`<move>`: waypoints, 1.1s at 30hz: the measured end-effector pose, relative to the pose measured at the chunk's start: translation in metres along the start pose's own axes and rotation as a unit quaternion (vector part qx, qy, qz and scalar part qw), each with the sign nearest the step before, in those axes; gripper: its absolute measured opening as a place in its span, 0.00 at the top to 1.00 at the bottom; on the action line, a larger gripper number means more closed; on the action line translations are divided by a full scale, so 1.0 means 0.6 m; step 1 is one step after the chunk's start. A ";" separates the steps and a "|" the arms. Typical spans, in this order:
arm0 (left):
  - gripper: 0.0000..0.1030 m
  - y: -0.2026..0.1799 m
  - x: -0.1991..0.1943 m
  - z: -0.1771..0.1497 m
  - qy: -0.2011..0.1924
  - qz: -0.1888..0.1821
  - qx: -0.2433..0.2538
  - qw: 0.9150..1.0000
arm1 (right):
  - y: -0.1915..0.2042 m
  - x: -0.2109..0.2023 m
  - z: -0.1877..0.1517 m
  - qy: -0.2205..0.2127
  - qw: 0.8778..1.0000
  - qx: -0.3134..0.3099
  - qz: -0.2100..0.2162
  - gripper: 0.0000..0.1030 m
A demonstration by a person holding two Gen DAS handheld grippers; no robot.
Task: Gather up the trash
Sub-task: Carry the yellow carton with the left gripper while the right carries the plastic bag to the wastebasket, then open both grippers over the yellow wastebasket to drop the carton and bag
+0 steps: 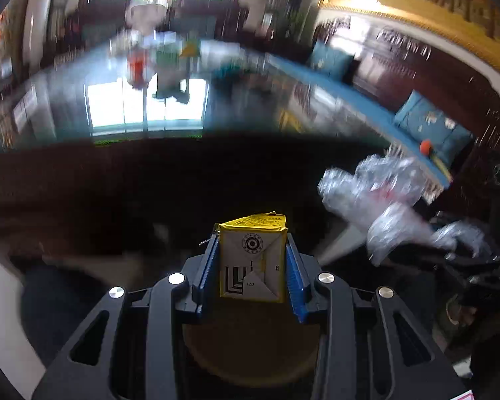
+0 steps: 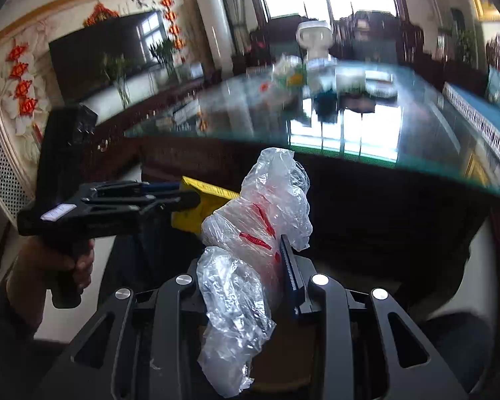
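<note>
Item one, nearest: left gripper (image 1: 252, 263), jaws pinching a small yellow carton (image 1: 252, 253) across its flat sides, the folded end of the pack facing the camera; the blue ribbed pads (image 1: 294, 273) bear on both faces, so the squared box sits straight and is unlikely to twist out. Item two: right gripper (image 2: 246, 283), jaws closed on a crumpled clear plastic bag (image 2: 250, 243) with red print; only the right-hand pad (image 2: 291, 273) shows, the other being buried under film, and the bag bulges above and hangs below the grip because it is soft and is caught at a bunched middle. The same bag appears, blurred, at the right of the left wrist view. Item three: a hand (image 2: 68, 266) around the black handle of the left gripper, seen side-on in the right wrist view with the carton projecting from its tip, the two loads near one another. Judgement: both pieces of trash are picked and in carriage, held clear of the furniture pending a bin; no bin is visible in either view. Item four, beyond: dark wooden table with a glass tabletop (image 2: 400, 133), reflecting the windows, bearing blurred packets and containers (image 2: 290, 73) toward its far end, possibly further trash, contents not identifiable. Item five, farthest: blue-cushioned bench (image 1: 426, 123), television (image 2: 106, 50), bright windows.
</note>
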State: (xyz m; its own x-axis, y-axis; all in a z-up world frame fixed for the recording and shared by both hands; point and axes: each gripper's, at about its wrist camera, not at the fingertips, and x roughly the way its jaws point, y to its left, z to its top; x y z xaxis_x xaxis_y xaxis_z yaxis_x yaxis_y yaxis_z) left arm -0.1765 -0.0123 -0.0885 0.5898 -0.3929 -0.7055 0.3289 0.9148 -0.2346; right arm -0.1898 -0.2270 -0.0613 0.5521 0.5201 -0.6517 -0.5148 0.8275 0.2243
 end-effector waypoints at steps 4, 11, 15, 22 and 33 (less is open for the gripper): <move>0.63 0.022 0.077 -0.052 0.068 0.001 -0.017 0.998 | -0.015 0.028 -0.036 0.038 0.999 0.022 -0.007 0.69; 0.29 0.032 0.183 -0.093 0.151 -0.017 -0.025 0.988 | -0.035 0.083 -0.070 0.087 0.995 0.046 -0.011 0.69; 0.14 0.038 0.202 -0.102 0.166 -0.015 -0.032 0.986 | -0.042 0.110 -0.078 0.113 0.992 0.051 -0.010 0.69; 0.14 0.049 0.187 -0.080 0.158 0.030 -0.010 0.987 | -0.043 0.141 -0.081 0.144 0.988 0.050 -0.008 0.69; 0.10 0.070 0.133 -0.028 0.116 0.097 0.002 0.989 | -0.056 0.141 -0.054 0.132 0.990 0.057 -0.012 0.39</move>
State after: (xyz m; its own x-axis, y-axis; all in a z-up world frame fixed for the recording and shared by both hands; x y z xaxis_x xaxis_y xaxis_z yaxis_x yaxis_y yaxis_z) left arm -0.1277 -0.0035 -0.1661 0.4575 -0.1782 -0.8712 0.2289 0.9703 -0.0782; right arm -0.1472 -0.2177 -0.1475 0.3651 0.4384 -0.8213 -0.4184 0.8653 0.2760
